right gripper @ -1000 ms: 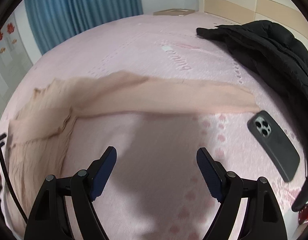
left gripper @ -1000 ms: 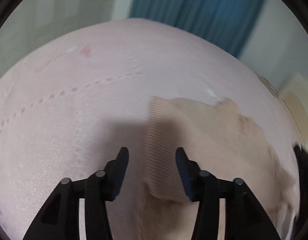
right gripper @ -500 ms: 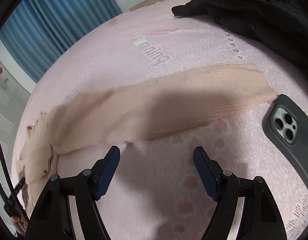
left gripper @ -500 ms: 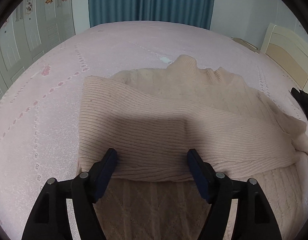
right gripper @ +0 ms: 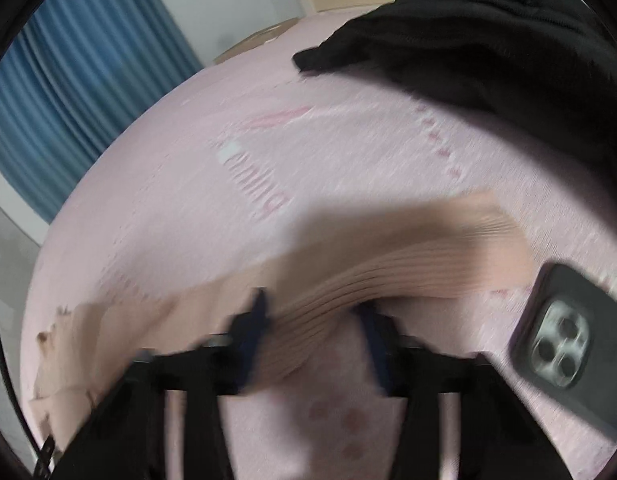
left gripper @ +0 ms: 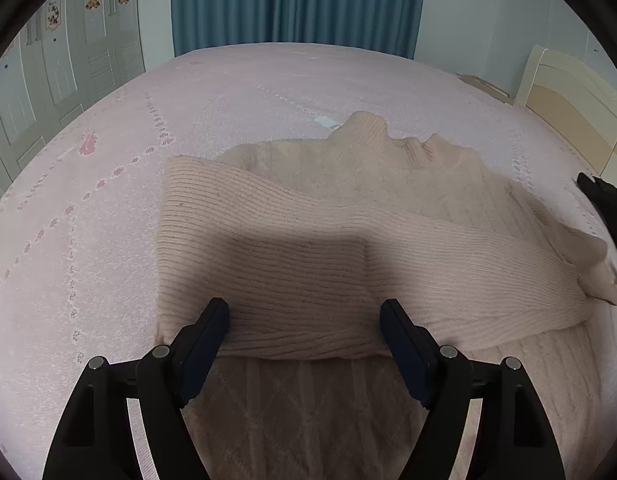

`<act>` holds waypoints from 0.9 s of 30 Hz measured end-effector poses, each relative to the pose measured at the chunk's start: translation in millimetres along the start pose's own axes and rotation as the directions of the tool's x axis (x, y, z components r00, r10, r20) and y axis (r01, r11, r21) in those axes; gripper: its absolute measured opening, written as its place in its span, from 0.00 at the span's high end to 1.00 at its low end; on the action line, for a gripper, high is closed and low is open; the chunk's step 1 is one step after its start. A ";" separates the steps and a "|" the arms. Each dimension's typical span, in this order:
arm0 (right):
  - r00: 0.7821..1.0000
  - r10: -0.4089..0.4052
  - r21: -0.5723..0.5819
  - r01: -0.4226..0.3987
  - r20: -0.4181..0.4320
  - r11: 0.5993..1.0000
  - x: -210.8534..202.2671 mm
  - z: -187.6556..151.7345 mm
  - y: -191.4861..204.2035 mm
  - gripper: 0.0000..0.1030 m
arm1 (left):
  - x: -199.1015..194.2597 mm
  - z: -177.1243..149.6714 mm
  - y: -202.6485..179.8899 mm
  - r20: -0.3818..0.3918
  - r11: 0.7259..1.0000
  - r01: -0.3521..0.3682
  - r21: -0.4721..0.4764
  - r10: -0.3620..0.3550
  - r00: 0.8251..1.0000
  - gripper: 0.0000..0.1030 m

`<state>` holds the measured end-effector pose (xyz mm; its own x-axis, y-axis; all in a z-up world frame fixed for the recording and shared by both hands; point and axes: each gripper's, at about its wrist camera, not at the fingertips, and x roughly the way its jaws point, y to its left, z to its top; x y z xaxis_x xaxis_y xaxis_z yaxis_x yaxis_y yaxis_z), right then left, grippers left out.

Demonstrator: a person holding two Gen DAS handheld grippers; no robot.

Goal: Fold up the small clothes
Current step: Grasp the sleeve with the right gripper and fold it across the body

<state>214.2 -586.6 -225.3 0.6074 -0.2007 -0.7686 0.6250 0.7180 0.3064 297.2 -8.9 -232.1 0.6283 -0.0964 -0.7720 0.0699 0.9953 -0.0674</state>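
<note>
Since a second ago, the right tongs (right gripper: 312, 320) have travelled along the outstretched sleeve (right gripper: 408, 256) and their jaws have just been closing, with ribbed knit bunched between them; the frame is blurred, but they read as clenched on the sleeve. Left tongs (left gripper: 304, 320) have just been opening and now stand released over the other sleeve (left gripper: 292, 264), which lies folded across the sweater (left gripper: 348, 172); nothing is gripped there.

Sweater: beige knit, spread flat on the bed (left gripper: 108, 240), collar towards the curtain (left gripper: 296, 4).

Handling, as judged: light, soft and limp, with stretch in the rib. It will sag and drag when lifted. Slip risk is low on knit; stretching is the greater risk. Best hold is at a cuff or a doubled edge, through all layers.

Surroundings: a phone (right gripper: 564, 340) lies just beside the cuff, close to the right tongs. A black jacket (right gripper: 488, 48) lies farther up the bed, apart from the sleeve. The phone is the likeliest obstruction and may be caught or dragged when the sleeve is carried across. The bed beside the sweater's left edge carries nothing.
</note>
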 end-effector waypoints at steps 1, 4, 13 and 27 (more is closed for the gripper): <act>1.000 0.001 -0.011 -0.001 0.003 1.000 -0.2 3.2 0.6 0.90 | -4.7 -1.5 5.0 0.000 1.000 0.007 -0.007 -0.007 1.000 0.26; 0.999 -0.007 -0.089 0.012 0.049 0.996 -14.4 14.2 19.0 0.90 | -18.1 -5.5 24.8 0.003 0.998 0.021 -0.051 -0.021 1.000 0.26; 0.966 0.149 -0.430 -0.046 0.209 0.902 -121.6 -0.2 196.4 0.90 | -62.5 -17.7 92.4 0.025 0.985 0.014 -0.170 -0.010 1.000 0.27; 0.851 0.444 -0.662 -0.506 -0.279 0.553 -102.6 -203.5 429.3 0.54 | -83.2 -40.0 144.0 0.012 0.973 0.040 -0.225 -0.038 0.999 0.27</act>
<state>320.4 -122.1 -129.1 0.6579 0.3342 -0.6749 -0.2865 0.9398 0.1861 224.1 142.9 -202.8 0.6344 -0.1348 -0.7611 -0.0814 0.9676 -0.2392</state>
